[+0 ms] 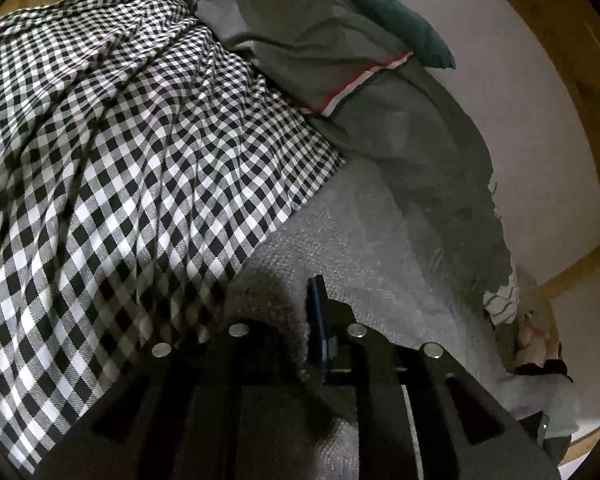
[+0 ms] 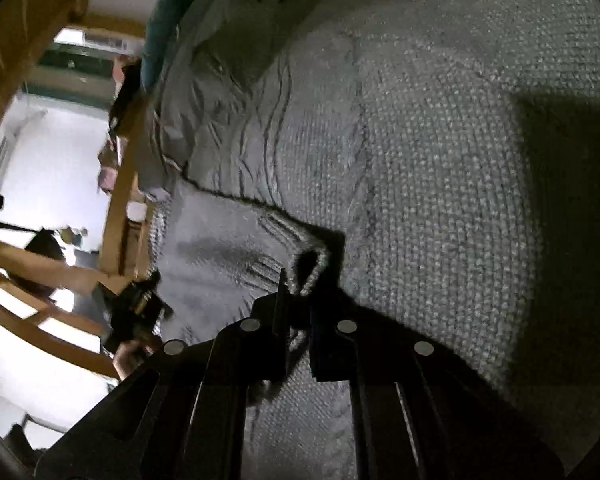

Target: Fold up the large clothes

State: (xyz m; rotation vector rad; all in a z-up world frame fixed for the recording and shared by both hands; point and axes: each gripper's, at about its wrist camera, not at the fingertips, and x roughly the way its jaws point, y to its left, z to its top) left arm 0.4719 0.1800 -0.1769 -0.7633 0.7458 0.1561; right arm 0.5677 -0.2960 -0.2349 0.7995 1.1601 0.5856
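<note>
Grey knit sweater (image 2: 440, 160) lies beside the checked cloth (image 1: 120, 140). Right gripper (image 2: 298, 300) clamps its folded edge. Left gripper (image 1: 300, 320) is nearly closed, apparently pinching the knit.

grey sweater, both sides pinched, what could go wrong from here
1. The right gripper pinches only a thin bunched bit of the grey sweater's edge, so the heavy knit may slip out.
2. The sweater lies against the checked cloth and a grey garment; a lift could drag them along.
</note>
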